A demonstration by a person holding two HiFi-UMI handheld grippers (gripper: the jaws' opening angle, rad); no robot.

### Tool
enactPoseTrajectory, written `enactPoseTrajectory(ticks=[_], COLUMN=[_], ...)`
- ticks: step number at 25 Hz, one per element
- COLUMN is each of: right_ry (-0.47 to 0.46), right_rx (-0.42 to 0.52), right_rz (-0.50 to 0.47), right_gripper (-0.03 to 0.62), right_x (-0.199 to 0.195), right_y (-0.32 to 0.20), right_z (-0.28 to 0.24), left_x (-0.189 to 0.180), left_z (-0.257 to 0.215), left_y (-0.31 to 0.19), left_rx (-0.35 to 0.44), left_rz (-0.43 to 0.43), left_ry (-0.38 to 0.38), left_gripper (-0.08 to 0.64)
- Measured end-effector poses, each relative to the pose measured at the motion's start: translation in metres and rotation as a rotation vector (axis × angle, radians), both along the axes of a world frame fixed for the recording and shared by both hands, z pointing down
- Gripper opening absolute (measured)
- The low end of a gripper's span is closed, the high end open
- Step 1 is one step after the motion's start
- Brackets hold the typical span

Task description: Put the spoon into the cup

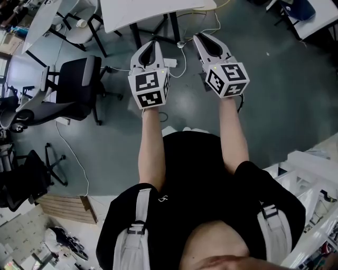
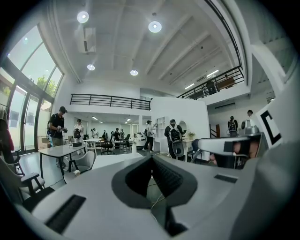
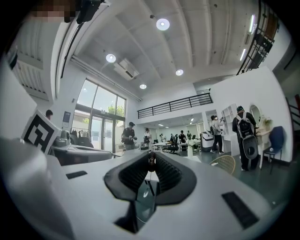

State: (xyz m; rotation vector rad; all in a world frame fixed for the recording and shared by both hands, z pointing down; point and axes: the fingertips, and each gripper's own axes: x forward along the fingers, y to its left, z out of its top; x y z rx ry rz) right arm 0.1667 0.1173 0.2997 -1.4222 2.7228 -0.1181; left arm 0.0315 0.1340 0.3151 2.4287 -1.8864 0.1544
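Dark rounded piece (image 3: 151, 160) pinched between fingers (image 3: 165, 172) of right gripper (image 3: 151, 158); kind unclear

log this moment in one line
left gripper: shut, empty | right gripper: shut on small dark item, unidentified | spoon, cup: not in view | both over floor

The spoon (image 3: 151, 161) (only a small dark end shows) sits pinched between the right tongs (image 3: 151, 155).

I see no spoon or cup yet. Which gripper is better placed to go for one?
Neither clearly. The left gripper and right gripper are side by side, level, jaws together, both facing the white table. No spoon or cup shows in any view.
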Motion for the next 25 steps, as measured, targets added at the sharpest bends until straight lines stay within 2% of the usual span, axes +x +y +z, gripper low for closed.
enactPoseTrajectory(ticks=[4, 13, 19, 25], right_ry=[-0.036, -0.049, -0.073, -0.086], right_rx=[-0.003, 0.038, 0.081, 0.140], right_rz=[0.011, -0.043, 0.010, 0.013], right_gripper=[0.052, 0.052, 0.052, 0.052], right_x=[0.027, 0.030, 0.056, 0.060], right_y=[-0.001, -0.003, -0.019, -0.033], right_z=[-0.002, -0.015, -0.030, -0.048], left_x=[0.015, 0.024, 0.014, 0.008], left_z=[0.001, -0.013, -0.025, -0.040], left_y=[0.004, -0.002, -0.012, -0.033], left_rx=[0.004, 0.038, 0.064, 0.115], left_rz=[-0.006, -0.036, -0.063, -0.070], left_ry=[-0.005, -0.019, -0.031, -0.030], left_gripper=[0.012, 0.014, 0.012, 0.014])
